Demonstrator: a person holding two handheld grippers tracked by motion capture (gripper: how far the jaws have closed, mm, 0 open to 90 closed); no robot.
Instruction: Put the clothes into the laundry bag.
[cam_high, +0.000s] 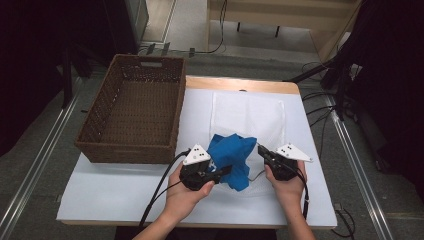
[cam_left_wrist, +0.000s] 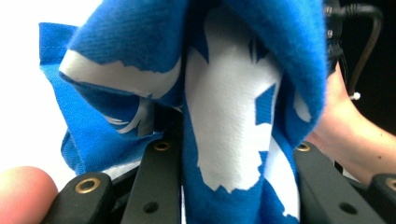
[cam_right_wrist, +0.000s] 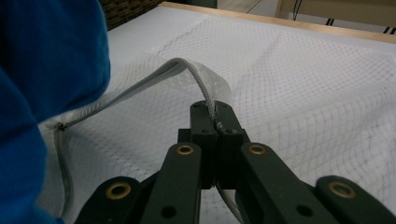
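Note:
A blue cloth (cam_high: 231, 152) with white print (cam_left_wrist: 233, 93) hangs bunched at the near middle of the table, over the open end of a white mesh bag (cam_high: 247, 112). My left gripper (cam_high: 227, 171) comes at it from the left, and its jaws are shut on a thick fold of the cloth (cam_left_wrist: 233, 154). My right gripper (cam_high: 262, 150) is just right of the cloth, shut on the bag's corded rim (cam_right_wrist: 212, 116), which it lifts into an arch. The blue cloth (cam_right_wrist: 46, 60) rises at the left of the right gripper view, and the mesh bag (cam_right_wrist: 303, 84) lies flat beyond it.
A brown wicker basket (cam_high: 125, 152) stands on the table's left part, reaching past its far edge. The white-covered table (cam_high: 125, 192) has bare room along its near left. Cables and dark stands crowd the floor to the right.

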